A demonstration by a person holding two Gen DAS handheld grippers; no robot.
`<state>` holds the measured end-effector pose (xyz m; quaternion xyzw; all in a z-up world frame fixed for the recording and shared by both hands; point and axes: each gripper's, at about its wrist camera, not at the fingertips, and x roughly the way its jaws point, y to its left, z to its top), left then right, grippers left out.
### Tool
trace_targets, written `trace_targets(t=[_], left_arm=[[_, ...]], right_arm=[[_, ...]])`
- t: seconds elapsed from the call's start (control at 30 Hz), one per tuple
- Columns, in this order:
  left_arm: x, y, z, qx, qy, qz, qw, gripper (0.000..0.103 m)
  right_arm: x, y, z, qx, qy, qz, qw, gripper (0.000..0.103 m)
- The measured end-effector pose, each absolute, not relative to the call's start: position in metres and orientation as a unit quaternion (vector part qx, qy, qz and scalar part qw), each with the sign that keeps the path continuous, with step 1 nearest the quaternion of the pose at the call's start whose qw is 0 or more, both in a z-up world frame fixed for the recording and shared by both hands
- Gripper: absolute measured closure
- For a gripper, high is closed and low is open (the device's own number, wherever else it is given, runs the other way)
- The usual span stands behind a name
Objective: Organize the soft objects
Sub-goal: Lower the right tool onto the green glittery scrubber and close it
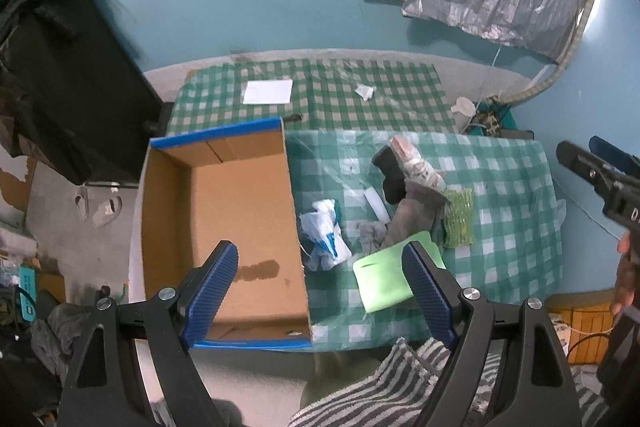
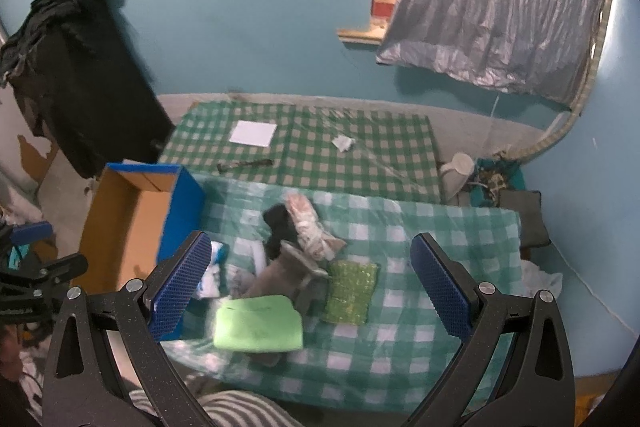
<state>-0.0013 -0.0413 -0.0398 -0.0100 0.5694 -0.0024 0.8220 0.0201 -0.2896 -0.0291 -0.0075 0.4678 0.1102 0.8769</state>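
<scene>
An open cardboard box [image 1: 224,211] with blue edges sits on the left of a green checked cloth [image 1: 508,211]; the box also shows in the right wrist view [image 2: 128,239]. Right of it lies a pile of soft things: a light green folded cloth [image 1: 384,275] [image 2: 258,323], a grey cloth [image 1: 416,215] [image 2: 280,275], a black sock [image 1: 392,175] [image 2: 280,227], a white and blue bag [image 1: 324,235], a green beaded pouch [image 1: 458,219] [image 2: 352,291]. My left gripper [image 1: 320,291] is open and empty above the box's near right wall. My right gripper [image 2: 316,287] is open and empty above the pile.
A darker checked cloth [image 1: 320,95] lies behind, with a white paper [image 1: 267,92] and a crumpled scrap [image 1: 365,91] on it. A black garment [image 1: 68,75] hangs at the left. A white jug [image 2: 458,173] stands at the right. A striped fabric [image 1: 400,387] lies near me.
</scene>
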Motion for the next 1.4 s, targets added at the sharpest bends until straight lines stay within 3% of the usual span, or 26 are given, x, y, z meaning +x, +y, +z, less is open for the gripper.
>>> trace_targets(t=[0.77, 1.03, 1.4], left_arm=[[0.025, -0.092, -0.125, 0.040, 0.627, -0.056, 0.776, 0.018], [0.021, -0.103, -0.148, 0.080, 0.626, -0.069, 0.773, 0.018], [0.008, -0.123, -0.185, 0.100, 0.647, -0.094, 0.750, 0.018]], right_arm=[[0.077, -0.335, -0.112, -0.026, 0.551, 0.091, 0.829, 0.003], [0.087, -0.331, -0.170, -0.054, 0.588, 0.095, 0.801, 0.009], [0.091, -0.320, -0.253, -0.074, 0.643, 0.101, 0.755, 0.010]])
